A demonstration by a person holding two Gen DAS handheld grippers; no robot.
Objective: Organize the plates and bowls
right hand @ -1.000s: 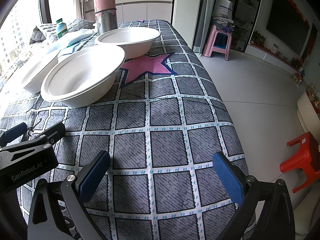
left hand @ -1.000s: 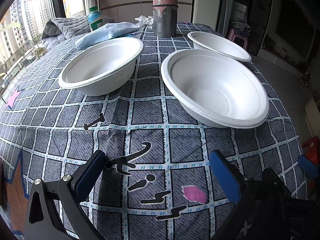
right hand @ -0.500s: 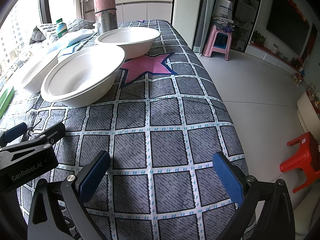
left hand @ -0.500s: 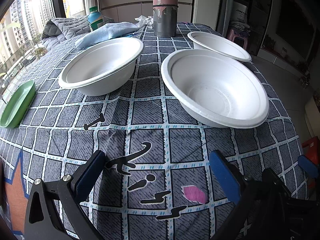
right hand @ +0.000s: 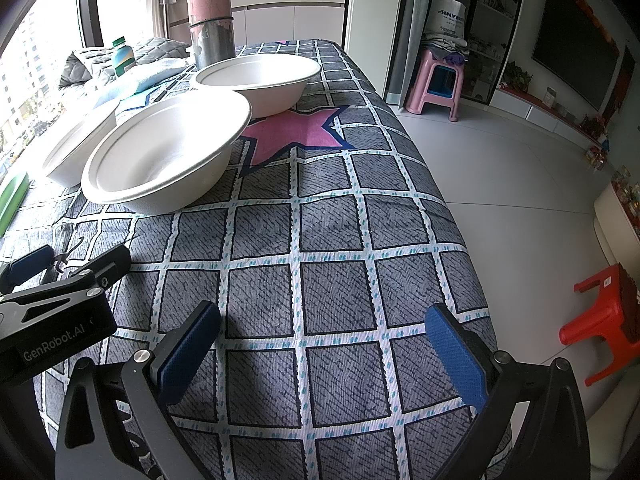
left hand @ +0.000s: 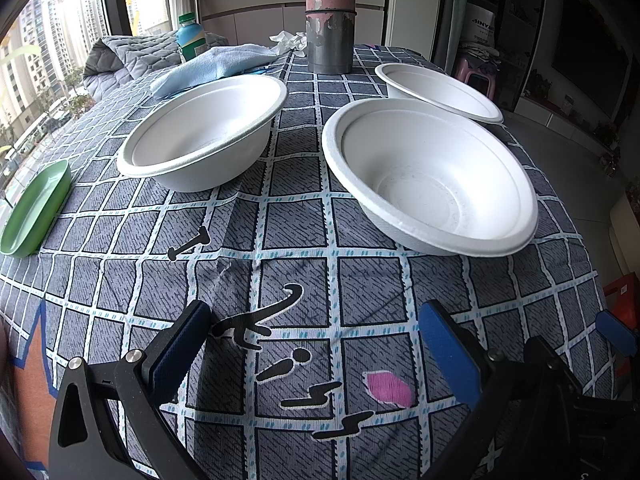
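Since a second ago a green plate (left hand: pixel 38 208) has come to lie at the left edge of the table, where only cloth showed before; both grippers hold just as they did. Nearest the cameras, the left gripper (left hand: pixel 316 344) hovers low over the checked tablecloth (left hand: pixel 296 216) with its blue pads spread wide and nothing between them, and the right gripper (right hand: pixel 326 346) hangs beside it near the table's right edge, likewise wide apart and empty. Beyond them sits the near bowl (left hand: pixel 430 176), upright, close to the right edge of the table; the left bowl (left hand: pixel 204 128) stands beside it but apart, and the far bowl (left hand: pixel 438 90) sits just behind the near one. All three look like white foam — very light, a little soft, easy to dent or crack, and likely to skid on the cloth if nudged. My judgement is that the rolled rim is the place to take each one, one pad inside the wall and one outside, with a gentle squeeze, so they can be nested. The plate looks harder and heavier, with a shallow raised edge to pinch. Farther back lie a blue towel (left hand: pixel 216 66) and a tall worn flask (left hand: pixel 330 20), with a bottle (left hand: pixel 192 40) behind the towel.
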